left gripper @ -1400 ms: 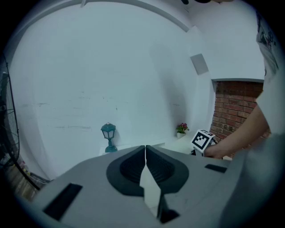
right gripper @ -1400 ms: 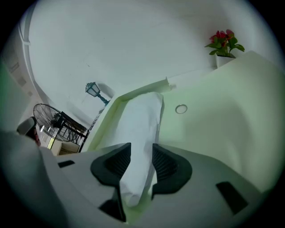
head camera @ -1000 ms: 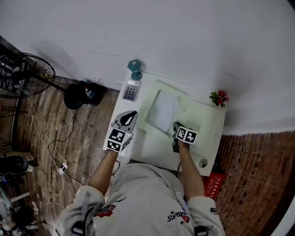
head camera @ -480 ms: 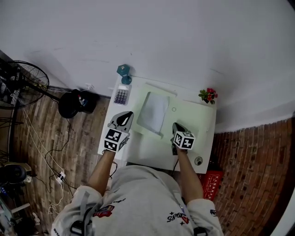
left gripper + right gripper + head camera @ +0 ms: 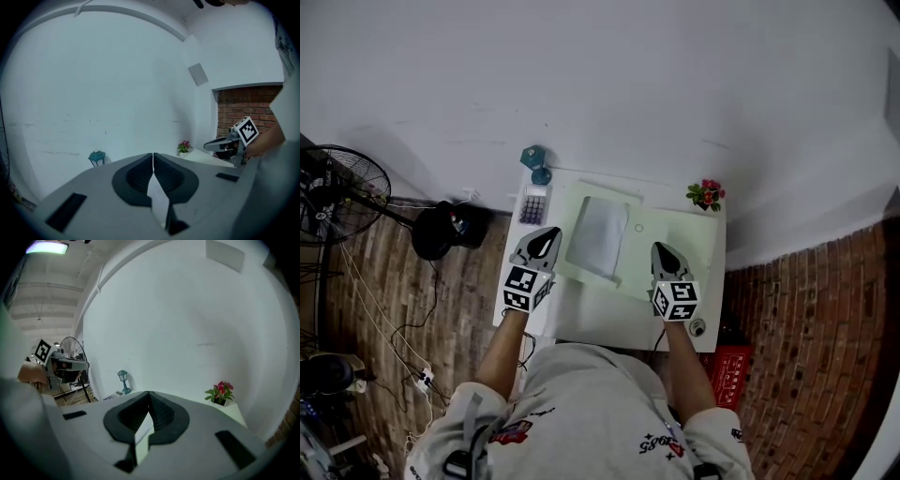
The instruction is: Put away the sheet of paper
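Separation is the news: a second ago the right tool sat low at the lower right corner of the sheet of paper with its jaws partly apart, and now it has lifted off and drawn back toward the person, right of centre in the head view. Its jaws have just been closing, and the right gripper view shows the tips meeting with nothing between them, only the white wall ahead. The sheet has not gone with it. It lies flat, just left of centre, on the green mat that covers most of the counter, and it sits below and right of the calculator just as it did before. My reading is that the tool has let go of the sheet rather than picked it up. Whether this resting place counts as put away I cannot tell, since no tray or folder is plainly visible. The left tool hangs over the counter's left edge, left of the sheet and apart from it, its jaws likewise closed on nothing. Both forearms reach forward side by side from the bottom of the frame. Both tools point toward the wall, tipped only slightly downward, with the sheet between them.
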`<action>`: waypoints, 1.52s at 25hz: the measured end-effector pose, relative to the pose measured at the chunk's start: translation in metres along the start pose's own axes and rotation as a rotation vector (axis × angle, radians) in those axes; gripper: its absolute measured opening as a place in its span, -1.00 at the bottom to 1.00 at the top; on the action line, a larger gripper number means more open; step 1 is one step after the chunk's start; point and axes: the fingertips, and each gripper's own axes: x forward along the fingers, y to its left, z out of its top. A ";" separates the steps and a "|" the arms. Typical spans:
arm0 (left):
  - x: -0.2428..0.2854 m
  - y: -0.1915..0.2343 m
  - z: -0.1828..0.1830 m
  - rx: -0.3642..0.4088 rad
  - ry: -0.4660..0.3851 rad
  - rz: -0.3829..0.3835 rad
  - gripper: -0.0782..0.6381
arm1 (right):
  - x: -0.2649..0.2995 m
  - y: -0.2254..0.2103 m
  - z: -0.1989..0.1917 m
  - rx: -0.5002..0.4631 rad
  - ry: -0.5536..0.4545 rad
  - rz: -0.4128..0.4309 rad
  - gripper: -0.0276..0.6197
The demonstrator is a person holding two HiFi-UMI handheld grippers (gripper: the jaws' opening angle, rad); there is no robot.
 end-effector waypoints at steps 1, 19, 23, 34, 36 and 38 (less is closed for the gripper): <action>0.001 0.001 0.002 0.002 -0.005 0.002 -0.71 | -0.004 0.001 0.010 -0.022 -0.024 0.001 -0.89; -0.009 -0.009 0.060 0.065 -0.159 0.007 -0.71 | -0.058 0.015 0.110 -0.104 -0.311 -0.034 -0.90; -0.010 -0.010 0.056 0.064 -0.157 0.007 -0.71 | -0.057 0.018 0.106 -0.116 -0.301 -0.035 -0.90; -0.016 -0.012 0.044 0.043 -0.121 0.006 -0.71 | -0.056 0.026 0.098 -0.128 -0.281 -0.032 -0.91; -0.016 -0.013 0.042 0.043 -0.115 0.004 -0.71 | -0.056 0.028 0.097 -0.125 -0.281 -0.025 -0.91; -0.017 -0.013 0.040 0.049 -0.132 0.004 -0.71 | -0.056 0.030 0.095 -0.124 -0.281 -0.019 -0.91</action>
